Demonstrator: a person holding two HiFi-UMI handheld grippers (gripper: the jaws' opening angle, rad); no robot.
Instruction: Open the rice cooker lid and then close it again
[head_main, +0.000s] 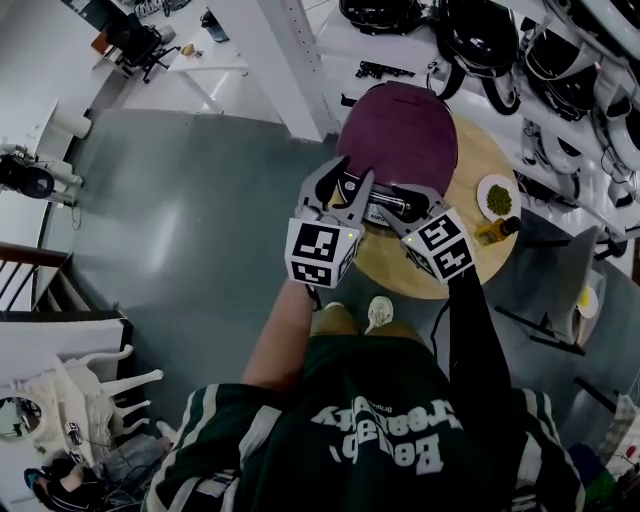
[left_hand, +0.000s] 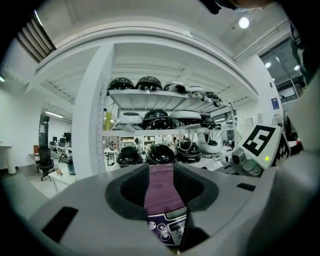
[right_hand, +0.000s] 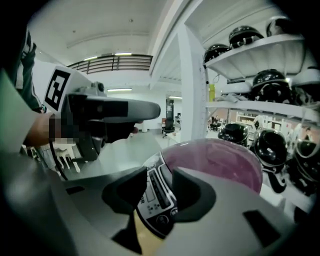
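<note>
Left gripper: jaws apart, empty, level with the cooker front.
Right gripper: jaws apart, empty, tilted down over the control panel.
Rice cooker: on the round table, purple lid down.
Advice: press the lid release squarely and keep off the panel buttons.
Views: only the head view shows the dish of greens; only the gripper views show the buttons.

Dark green shirt, white lettering, white-striped sleeves; grey left tool, right tool, black pads, black-white marker cubes.
</note>
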